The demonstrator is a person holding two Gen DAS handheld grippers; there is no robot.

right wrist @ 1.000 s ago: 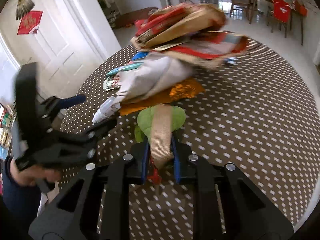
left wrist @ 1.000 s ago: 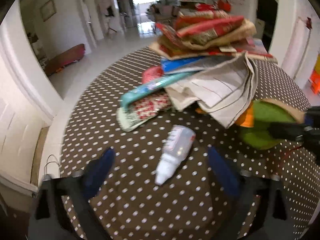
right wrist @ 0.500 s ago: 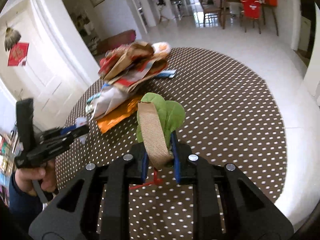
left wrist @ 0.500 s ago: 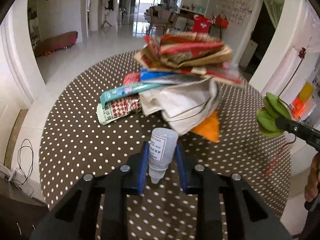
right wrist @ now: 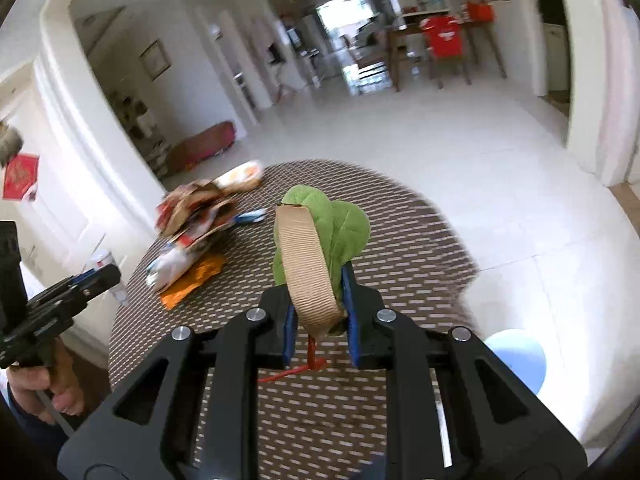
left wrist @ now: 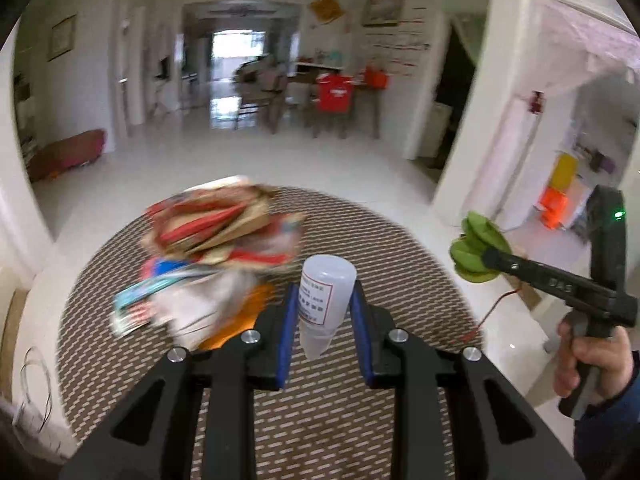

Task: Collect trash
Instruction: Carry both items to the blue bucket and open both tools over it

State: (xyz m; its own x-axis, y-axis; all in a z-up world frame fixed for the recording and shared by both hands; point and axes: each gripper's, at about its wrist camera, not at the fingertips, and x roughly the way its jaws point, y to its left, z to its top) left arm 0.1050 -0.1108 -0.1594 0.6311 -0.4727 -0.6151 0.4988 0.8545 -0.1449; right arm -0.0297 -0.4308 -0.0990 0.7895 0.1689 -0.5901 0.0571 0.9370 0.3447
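My left gripper [left wrist: 325, 328] is shut on a small white plastic bottle [left wrist: 325, 300] with a red-framed label, held above the round polka-dot table [left wrist: 360, 408]. My right gripper [right wrist: 318, 312] is shut on a green leaf-shaped piece with a tan webbing strap [right wrist: 308, 264] and a trailing red string, also lifted above the table [right wrist: 400, 240]. The right gripper with the green piece [left wrist: 476, 256] shows at the right of the left wrist view. A blurred pile of wrappers and papers [left wrist: 216, 256] lies on the table's far left; it also shows in the right wrist view [right wrist: 192, 236].
White tiled floor surrounds the table. A light blue round object [right wrist: 516, 356] sits low at the right beside the table. A white wall corner [left wrist: 460, 140] stands to the right. Chairs and a desk with red covers [left wrist: 334, 92] stand far back.
Both grippers have risen well above the table with their loads. A second ago the left gripper was open around the lying bottle; it has since shut on it and lifted it.
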